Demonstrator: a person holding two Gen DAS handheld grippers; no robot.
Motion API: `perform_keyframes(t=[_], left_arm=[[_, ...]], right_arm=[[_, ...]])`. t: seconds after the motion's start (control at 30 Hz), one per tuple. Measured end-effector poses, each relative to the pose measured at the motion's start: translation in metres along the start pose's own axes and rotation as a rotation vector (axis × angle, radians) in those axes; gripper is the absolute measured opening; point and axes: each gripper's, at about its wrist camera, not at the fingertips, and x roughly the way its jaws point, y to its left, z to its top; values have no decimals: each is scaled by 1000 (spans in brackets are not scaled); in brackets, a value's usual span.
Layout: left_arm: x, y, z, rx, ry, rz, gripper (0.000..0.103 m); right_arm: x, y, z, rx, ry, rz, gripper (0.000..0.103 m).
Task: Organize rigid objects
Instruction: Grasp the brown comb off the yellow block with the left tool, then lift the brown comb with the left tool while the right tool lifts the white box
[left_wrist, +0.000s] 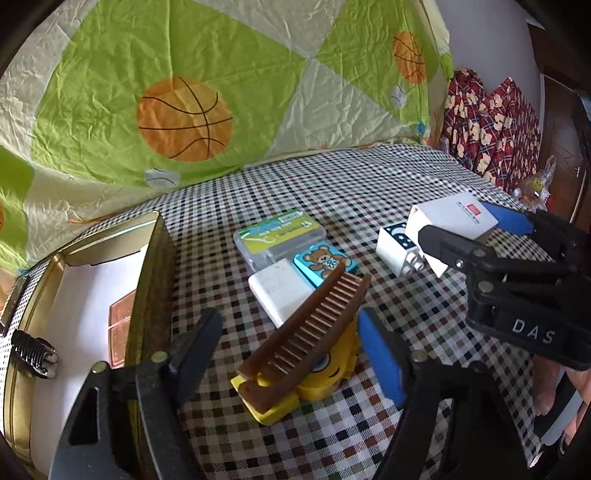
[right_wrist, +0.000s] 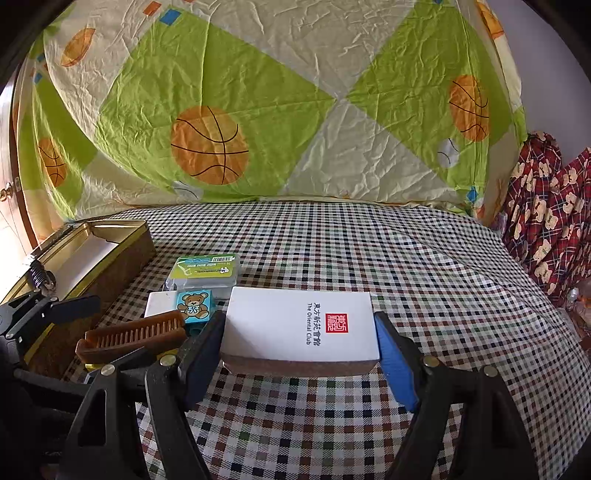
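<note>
A flat white box (right_wrist: 301, 325) with a red seal is clamped by the right gripper (right_wrist: 301, 343). The ridged brown comb (left_wrist: 303, 336) sits between the left gripper's (left_wrist: 290, 345) parted, untouching jaws.

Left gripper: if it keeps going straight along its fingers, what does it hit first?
Most likely the brown comb, lying tilted on the yellow toy, right between the left gripper fingers. Depth is uncertain.

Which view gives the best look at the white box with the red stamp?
The right wrist view: the white box fills the centre, its top face, red stamp and printed text readable, gripped between the right gripper fingers. The left wrist view shows the box only small and slanted at the right edge, partly hidden by that gripper.
</note>
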Motion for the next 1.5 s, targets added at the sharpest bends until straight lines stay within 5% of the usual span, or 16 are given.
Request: perform_keyframes(t=[0.13,0.27,0.5,1.5], left_arm=[[-1,-1,0,4,-2,-42,40],[-2,-6,1,30,-7,-59,24],[-4,1,1,-6,-25,-83,24],[-45,19,-7,-98,-255,31,24]], right_arm=[[0,0,0,-3,-4,-5,79],[-2,0,-1,1,-11,-11,79],[-6,-1,-1,6,-31,-10,79],[-31,-5,-3,31,-168,26,79]])
